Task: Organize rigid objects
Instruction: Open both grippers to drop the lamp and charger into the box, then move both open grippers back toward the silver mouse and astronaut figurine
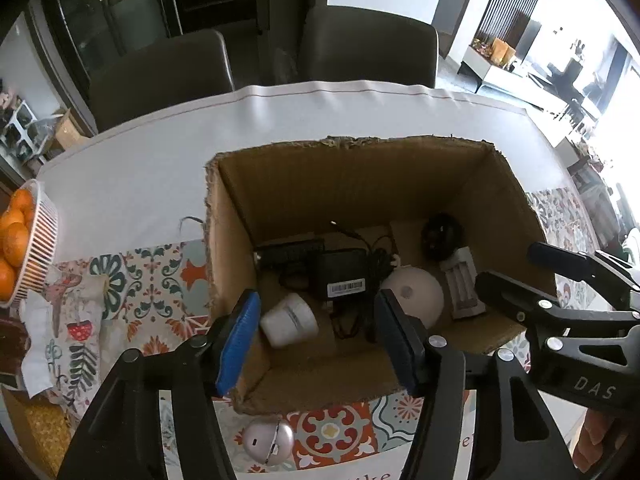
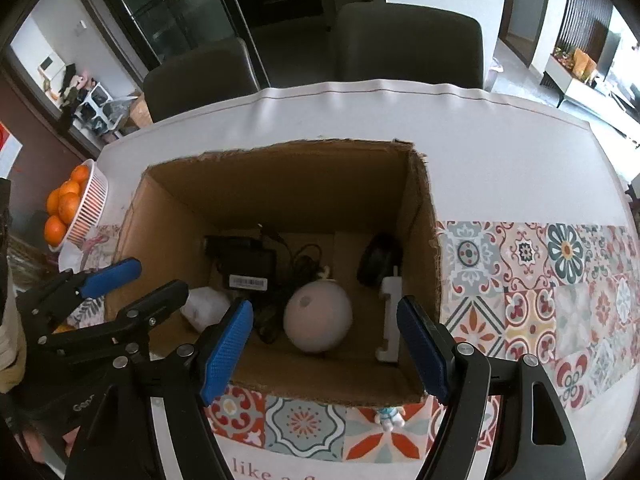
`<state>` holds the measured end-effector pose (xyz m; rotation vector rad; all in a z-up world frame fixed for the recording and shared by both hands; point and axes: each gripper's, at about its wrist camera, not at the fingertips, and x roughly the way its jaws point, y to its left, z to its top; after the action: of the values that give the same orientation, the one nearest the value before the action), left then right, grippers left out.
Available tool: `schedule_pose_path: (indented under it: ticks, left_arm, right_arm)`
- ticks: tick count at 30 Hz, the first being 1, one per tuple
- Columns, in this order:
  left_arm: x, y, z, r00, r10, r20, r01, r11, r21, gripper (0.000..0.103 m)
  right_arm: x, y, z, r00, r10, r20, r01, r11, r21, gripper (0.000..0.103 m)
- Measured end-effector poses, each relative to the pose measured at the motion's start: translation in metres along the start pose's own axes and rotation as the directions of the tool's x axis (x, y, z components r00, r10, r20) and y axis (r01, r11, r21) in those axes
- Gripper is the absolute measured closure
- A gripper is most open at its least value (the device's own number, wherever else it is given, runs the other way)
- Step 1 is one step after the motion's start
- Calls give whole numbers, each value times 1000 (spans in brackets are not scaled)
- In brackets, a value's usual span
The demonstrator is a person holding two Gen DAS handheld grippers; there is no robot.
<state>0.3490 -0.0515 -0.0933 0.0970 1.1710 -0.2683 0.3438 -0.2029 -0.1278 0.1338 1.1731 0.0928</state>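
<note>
Two hand-held grippers hang over an open cardboard box on a tile-patterned bench, both angled steeply down. The left gripper stands released, its pads apart with nothing pressed between them; a white cup lies on its side on the box floor directly below, its long axis running across the gap. The right gripper is also released, empty, above a pale round ball. A black power adapter sits deeper in the box. Outside, just beside the near wall, a silver ball lies closest to the left gripper, likely the next pick.
</note>
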Motion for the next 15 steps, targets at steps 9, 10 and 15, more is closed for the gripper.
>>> schedule_pose_path:
  ticks: [9, 10, 15]
  left_arm:
    - [-31, -3, -15, 999, 24, 47, -24, 1000, 1, 38]
    - [-35, -3, -17, 998, 24, 53, -24, 1000, 2, 38]
    - [-54, -1, -26, 997, 20, 78, -20, 1000, 0, 38]
  right_arm:
    - [-27, 2, -12, 997, -18, 75, 18, 1000, -2, 28]
    - [-32, 4, -14, 996, -26, 88, 26, 1000, -5, 28]
    - [-52, 12, -20, 991, -33, 133, 37, 999, -26, 28]
